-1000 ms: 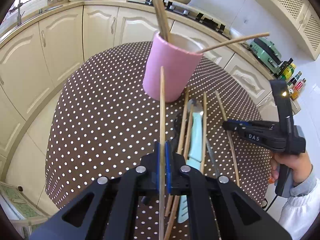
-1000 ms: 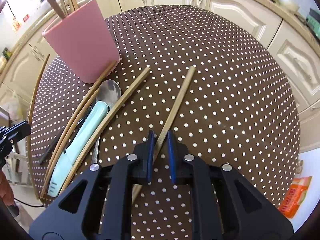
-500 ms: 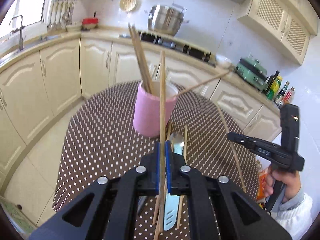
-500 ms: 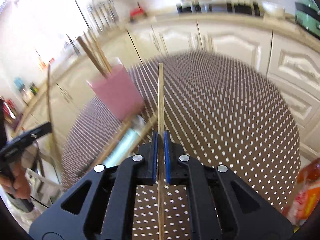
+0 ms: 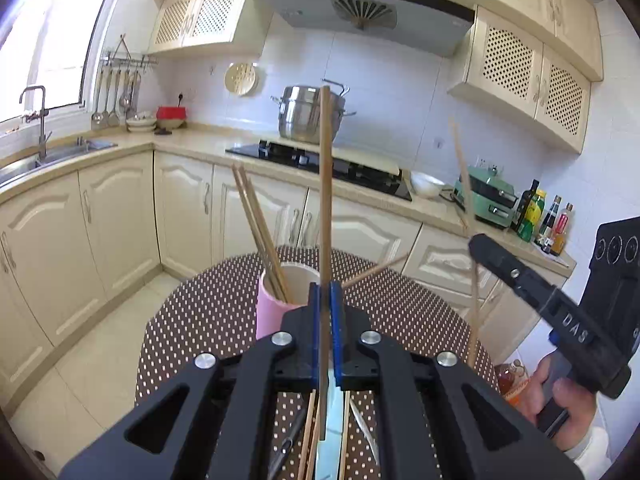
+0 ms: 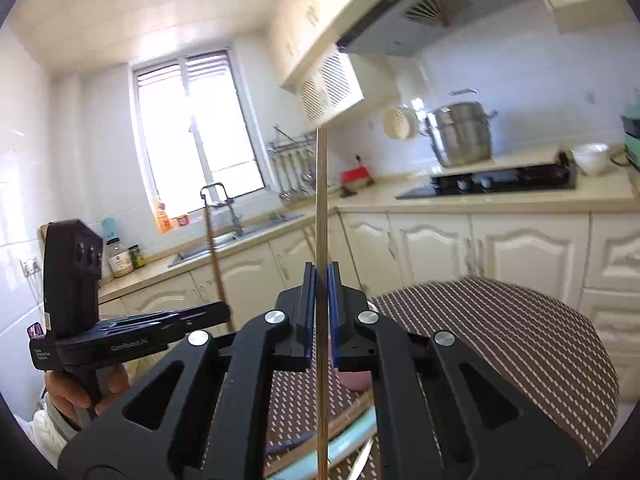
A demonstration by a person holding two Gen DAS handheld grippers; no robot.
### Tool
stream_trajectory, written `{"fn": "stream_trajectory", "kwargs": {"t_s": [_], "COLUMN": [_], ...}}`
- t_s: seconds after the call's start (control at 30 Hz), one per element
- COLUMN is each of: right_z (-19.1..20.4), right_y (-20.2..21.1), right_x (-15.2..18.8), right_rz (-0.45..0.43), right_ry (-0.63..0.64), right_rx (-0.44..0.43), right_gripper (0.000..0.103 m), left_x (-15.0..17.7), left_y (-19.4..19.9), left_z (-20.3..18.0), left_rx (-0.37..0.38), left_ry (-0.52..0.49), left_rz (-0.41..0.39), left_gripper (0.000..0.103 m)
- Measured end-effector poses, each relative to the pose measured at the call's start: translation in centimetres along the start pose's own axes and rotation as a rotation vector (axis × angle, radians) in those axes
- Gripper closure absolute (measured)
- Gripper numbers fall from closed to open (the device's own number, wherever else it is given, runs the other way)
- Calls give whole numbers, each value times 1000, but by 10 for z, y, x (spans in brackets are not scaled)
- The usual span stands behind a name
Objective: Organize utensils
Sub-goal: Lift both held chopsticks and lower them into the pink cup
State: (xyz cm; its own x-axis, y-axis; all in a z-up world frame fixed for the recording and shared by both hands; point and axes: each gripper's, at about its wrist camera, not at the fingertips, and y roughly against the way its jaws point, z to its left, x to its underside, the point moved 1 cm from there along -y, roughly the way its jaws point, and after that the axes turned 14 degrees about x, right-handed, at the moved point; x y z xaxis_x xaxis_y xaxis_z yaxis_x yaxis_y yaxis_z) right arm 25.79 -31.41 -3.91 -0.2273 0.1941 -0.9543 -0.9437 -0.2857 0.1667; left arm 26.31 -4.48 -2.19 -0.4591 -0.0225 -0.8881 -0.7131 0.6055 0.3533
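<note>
My left gripper is shut on a wooden chopstick that stands upright above the table. Just ahead of it the pink cup holds several chopsticks. My right gripper is shut on another chopstick, also upright; it shows at the right in the left wrist view with its chopstick. More chopsticks, a mint-handled utensil and a dark utensil lie on the table under my left gripper. The pink cup is almost hidden in the right wrist view.
The round table with a brown polka-dot cloth stands in a kitchen. Cream cabinets, a sink, a hob with a steel pot and bottles ring it. The left gripper shows in the right wrist view.
Both grippers have tilted up and lifted, each with its chopstick. The right gripper closed on its chopstick and raised it off the table. The views swung from the table to the kitchen wall.
</note>
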Motion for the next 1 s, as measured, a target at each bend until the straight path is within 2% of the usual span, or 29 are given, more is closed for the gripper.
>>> {"fn": "stream_trajectory", "kwargs": {"t_s": [0.13, 0.27, 0.6, 0.77, 1.0], "right_z": [26, 35, 43, 47, 44], "right_y": [-15, -43, -91, -106, -117], "right_x": [-12, -16, -22, -19, -13], "right_rz": [-62, -103, -226, -248, -292], "right_ry": [31, 30, 7, 24, 25], "right_rx": [-28, -44, 3, 19, 69], "right_gripper": [96, 96, 96, 96, 96], "left_x": [-19, -36, -61, -66, -57], "left_y": [-2, -10, -33, -52, -74], "left_z": [-3, -1, 21, 31, 54], "left_rx": [-18, -36, -64, -79, -72], "left_ry": [-38, -68, -66, -72, -22], "left_rz": [-63, -121, -249, -244, -213], "left_gripper": [98, 98, 98, 98, 98]}}
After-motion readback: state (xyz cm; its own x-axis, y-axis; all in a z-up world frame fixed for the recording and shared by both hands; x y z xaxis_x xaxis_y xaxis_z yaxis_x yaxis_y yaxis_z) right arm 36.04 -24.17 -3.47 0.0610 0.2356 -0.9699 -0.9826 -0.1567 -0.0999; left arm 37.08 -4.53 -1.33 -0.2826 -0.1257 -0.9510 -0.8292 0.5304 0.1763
